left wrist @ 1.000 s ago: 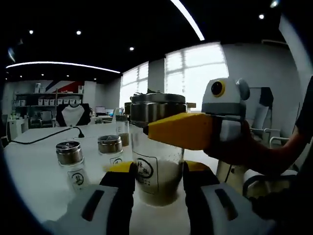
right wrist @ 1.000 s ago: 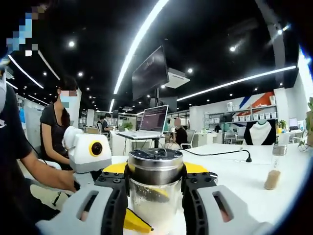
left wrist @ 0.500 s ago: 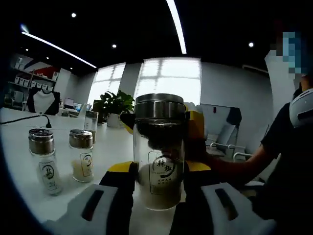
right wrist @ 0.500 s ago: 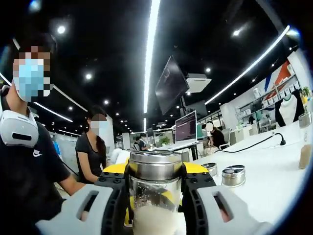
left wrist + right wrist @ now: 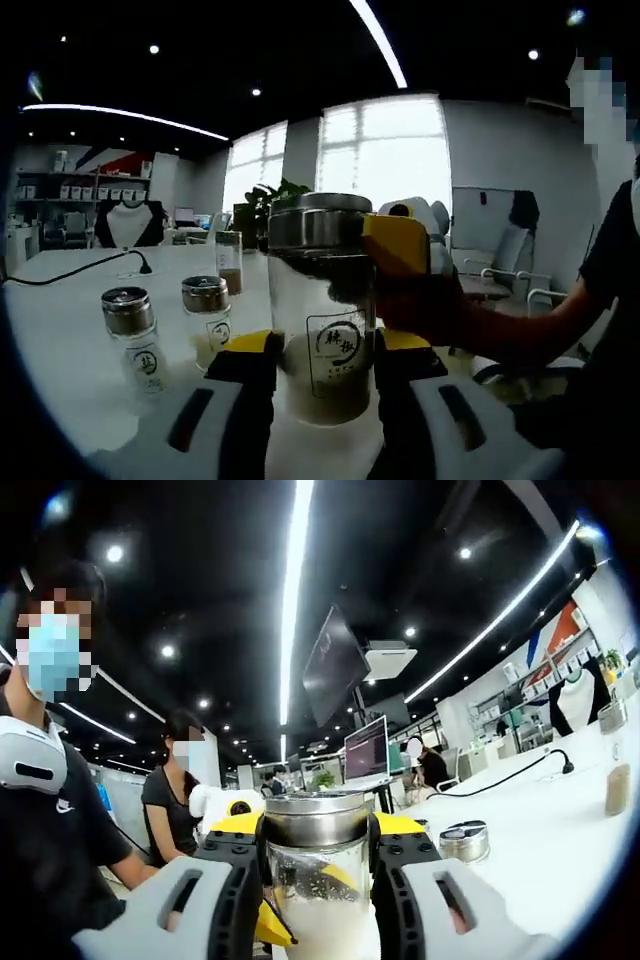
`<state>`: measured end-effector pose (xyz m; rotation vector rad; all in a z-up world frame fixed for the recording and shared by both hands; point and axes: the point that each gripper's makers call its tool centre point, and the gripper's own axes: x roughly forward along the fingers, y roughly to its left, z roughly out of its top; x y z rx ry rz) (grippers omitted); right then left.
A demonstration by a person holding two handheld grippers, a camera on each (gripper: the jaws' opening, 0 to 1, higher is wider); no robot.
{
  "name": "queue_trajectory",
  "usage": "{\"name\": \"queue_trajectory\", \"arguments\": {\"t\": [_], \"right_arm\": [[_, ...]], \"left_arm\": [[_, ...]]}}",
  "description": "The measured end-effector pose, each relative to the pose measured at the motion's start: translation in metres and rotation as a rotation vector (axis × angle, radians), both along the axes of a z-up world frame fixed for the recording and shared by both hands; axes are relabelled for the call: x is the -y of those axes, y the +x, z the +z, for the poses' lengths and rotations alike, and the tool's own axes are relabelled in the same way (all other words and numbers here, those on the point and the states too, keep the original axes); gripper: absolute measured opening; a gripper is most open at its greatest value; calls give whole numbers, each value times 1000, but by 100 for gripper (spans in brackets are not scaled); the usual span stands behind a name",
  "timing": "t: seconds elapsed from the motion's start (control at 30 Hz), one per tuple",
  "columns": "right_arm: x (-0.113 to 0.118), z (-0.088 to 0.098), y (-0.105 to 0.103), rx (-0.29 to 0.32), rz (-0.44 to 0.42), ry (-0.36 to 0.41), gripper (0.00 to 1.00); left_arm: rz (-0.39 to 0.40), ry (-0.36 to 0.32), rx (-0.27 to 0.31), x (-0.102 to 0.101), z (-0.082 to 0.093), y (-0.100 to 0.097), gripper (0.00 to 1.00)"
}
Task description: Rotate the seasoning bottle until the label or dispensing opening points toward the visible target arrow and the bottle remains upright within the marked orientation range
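left gripper view: upright seasoning bottle (image 5: pixel 322 305) is pinched between left hand-held gripper (image 5: pixel 322 365); right hand-held gripper (image 5: pixel 314 845) clamps its cap.

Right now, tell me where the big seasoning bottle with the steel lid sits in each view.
Left gripper view: big seasoning bottle stands centre, upright between the left claw, label facing the camera.
Right gripper view: the same bottle sits low centre, its steel lid between the right claw.
Shared landmark: the black cable on the white table, also seen in the right gripper view.
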<state>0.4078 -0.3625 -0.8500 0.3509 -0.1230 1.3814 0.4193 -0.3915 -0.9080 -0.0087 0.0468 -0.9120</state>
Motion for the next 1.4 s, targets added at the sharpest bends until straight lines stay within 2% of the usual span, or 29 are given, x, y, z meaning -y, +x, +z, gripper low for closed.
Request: {"name": "queue_trajectory", "arguments": {"t": [0.13,0.2,0.23,0.3,0.33,0.43,0.5,0.6,0.67,0.73,0.9,0.97,1.03,1.1,1.13,1.23,1.4], "right_arm": [[-5,2,7,32,-104,-34,39],[-6,-2,13,59,-199,-103,37],[-7,0,14,98,-243,-127,37],[-13,-4,13,137,-290,-194,37],[-15,-6,14,143,-320,-218,37],[-18,-9,18,109,-369,-217,38],[-19,-12,19,113,-373,-232,38],[-15,-14,22,119,-375,-249,37],[-12,-13,22,132,-334,-255,37],[-9,-13,22,114,-301,-249,37],[-12,-6,2,196,-142,-230,37],[-10,-5,1,189,-126,-210,37],[-8,-2,3,167,-121,-172,37],[-8,-3,7,146,-124,-166,37],[-6,-5,9,123,-129,-165,37],[-5,-3,14,89,-166,-132,37],[-9,-7,22,62,-237,-160,37]], "left_arm": [[127,14,40,-10,3,10,40],[195,43,57,-17,1,15,40],[241,82,104,-22,2,17,40],[276,131,142,-25,1,19,40],[299,147,147,-27,0,20,40],[318,157,150,-27,-2,21,40],[308,154,135,-28,-6,23,40],[243,124,122,-23,-8,23,41],[170,91,91,-19,-7,20,40],[113,51,64,-16,-6,18,40],[-57,-50,-11,-6,-3,4,41],[-127,-85,-50,-2,-2,-2,41],[-115,-103,-48,-4,1,0,41],[-80,-84,-35,-5,0,1,41],[-31,-46,-1,-7,-1,4,41],[41,-24,14,-10,0,8,40],[165,33,51,-18,-3,16,40]]}}
